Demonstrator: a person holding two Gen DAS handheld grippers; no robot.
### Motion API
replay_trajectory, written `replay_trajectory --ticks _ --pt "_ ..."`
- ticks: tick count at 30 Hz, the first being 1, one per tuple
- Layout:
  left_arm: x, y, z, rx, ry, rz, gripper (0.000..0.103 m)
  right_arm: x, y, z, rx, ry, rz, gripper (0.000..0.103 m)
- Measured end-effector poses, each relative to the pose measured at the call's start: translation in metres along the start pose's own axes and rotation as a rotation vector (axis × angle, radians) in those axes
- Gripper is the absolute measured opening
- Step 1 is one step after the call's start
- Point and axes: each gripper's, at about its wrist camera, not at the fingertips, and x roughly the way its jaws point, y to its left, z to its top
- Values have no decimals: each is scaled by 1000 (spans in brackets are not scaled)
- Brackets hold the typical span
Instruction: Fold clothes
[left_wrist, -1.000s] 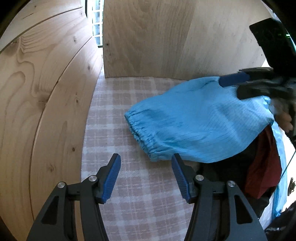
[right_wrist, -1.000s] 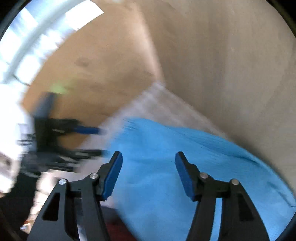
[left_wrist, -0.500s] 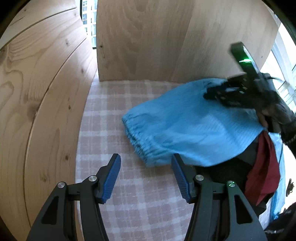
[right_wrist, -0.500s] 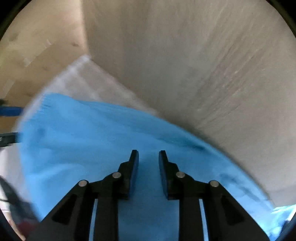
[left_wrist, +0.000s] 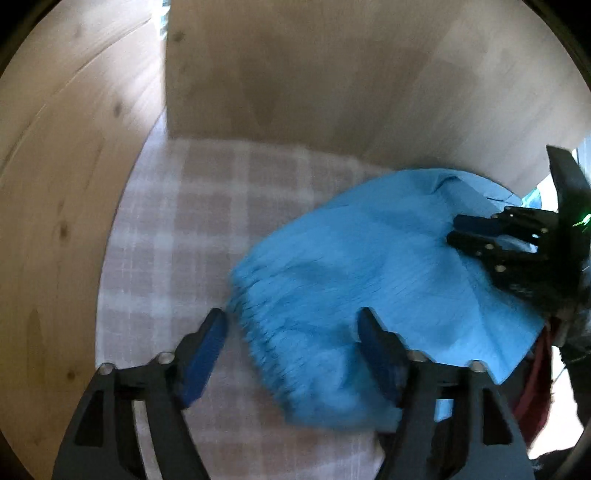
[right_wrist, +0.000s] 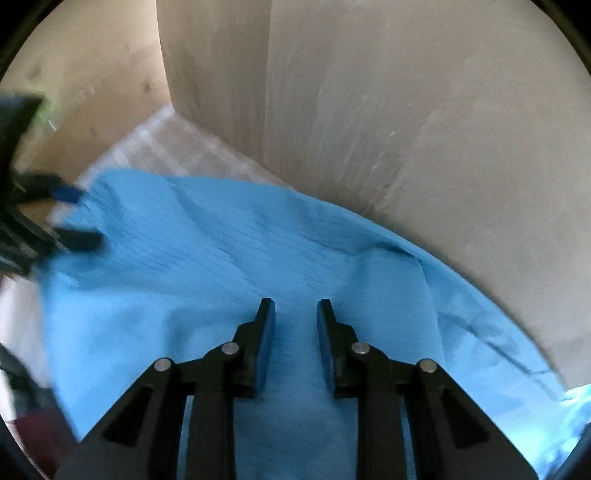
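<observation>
A light blue garment with a gathered elastic edge lies on a checked cloth. My left gripper is open, its fingers on either side of the gathered edge. In the right wrist view the garment fills the foreground. My right gripper sits low over it, jaws partly closed with a narrow gap and no fabric visibly pinched. It also shows in the left wrist view at the garment's far right. The left gripper shows in the right wrist view at the left edge.
Wooden panels wall in the cloth at the back and left. A dark red garment and dark clothing lie at the right under the blue one. A pale panel stands close behind the garment.
My left gripper has moved forward until its fingers straddle the gathered edge. My right gripper narrowed from wide open to a small gap and lowered onto the garment.
</observation>
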Motion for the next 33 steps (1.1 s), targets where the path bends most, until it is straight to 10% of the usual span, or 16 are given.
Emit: replay_trajectory --ticks 4,5,6,13,22,33 --pt "14 -34 -6 138 -15 160 75 -48 -12 -15 99 -103 122 23" --pt "15 -41 -7 156 -21 150 57 -62 -22 -24 124 -127 136 24" --pt "14 -46 -8 164 -27 119 9 -76 -30 -33 150 -151 149 25" --pt "-27 -66 -4 146 -132 48 9 -174 -112 -121 373 -278 117 25" --pt "-226 -133 20 300 -423 70 9 -197 -243 -283 726 -163 -118 34" --pt "-245 -201 25 445 -363 201 10 -170 -332 -241 913 -255 45 47"
